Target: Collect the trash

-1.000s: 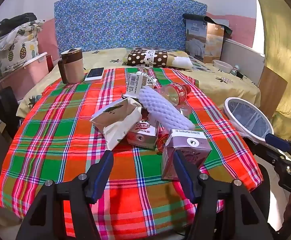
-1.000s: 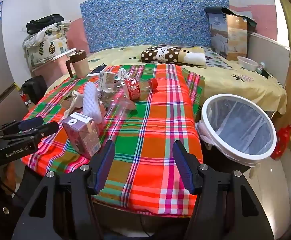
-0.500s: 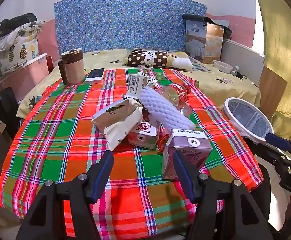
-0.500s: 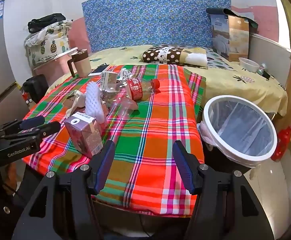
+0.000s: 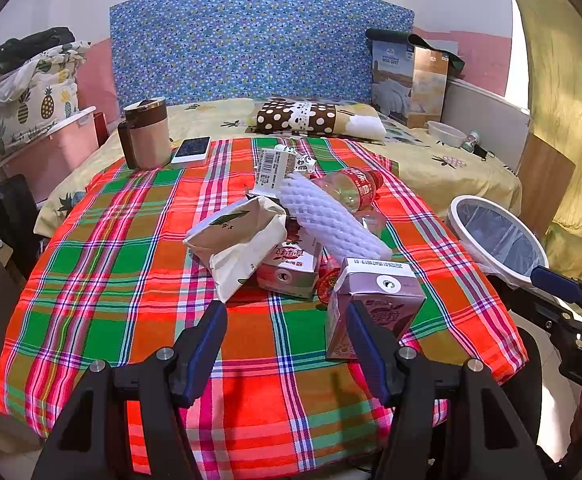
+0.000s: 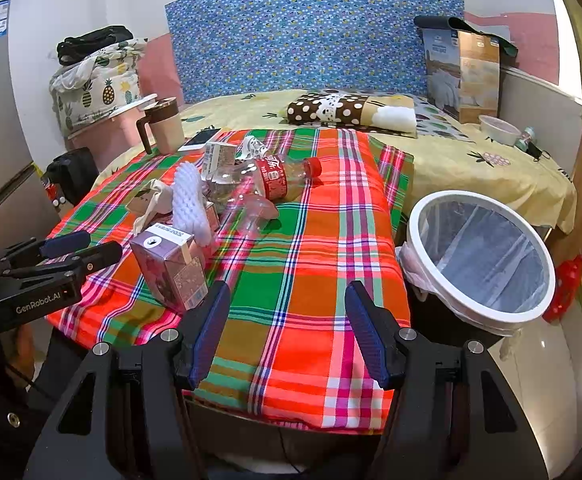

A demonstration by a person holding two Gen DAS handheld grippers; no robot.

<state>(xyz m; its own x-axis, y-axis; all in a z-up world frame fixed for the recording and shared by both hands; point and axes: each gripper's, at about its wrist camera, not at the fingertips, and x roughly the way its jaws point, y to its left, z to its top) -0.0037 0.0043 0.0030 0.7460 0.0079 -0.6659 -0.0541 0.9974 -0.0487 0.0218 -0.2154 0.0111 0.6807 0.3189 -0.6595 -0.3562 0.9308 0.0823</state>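
A pile of trash lies on the plaid table [image 5: 91,280]: a purple drink carton [image 5: 375,308], a red-white carton [image 5: 291,268], a beige paper bag [image 5: 239,240], a white foam net sleeve [image 5: 331,216], a clear bottle with a red label [image 5: 351,192] and a barcode carton [image 5: 271,168]. My left gripper [image 5: 287,344] is open and empty just in front of the purple carton. My right gripper [image 6: 287,332] is open and empty over the table's near edge, with the purple carton [image 6: 171,268] to its left. A white-rimmed bin [image 6: 479,256] with a clear liner stands right of the table.
A brown mug [image 5: 147,136] and a phone [image 5: 191,148] sit at the table's far left corner. A bed with a spotted pillow [image 5: 303,120] lies behind. A pink storage box [image 5: 51,148] stands at the left. A wooden board [image 5: 547,184] leans at the right.
Both grippers have drifted slightly toward the table; the trash looks a little nearer. Both stay open and nothing was grasped.
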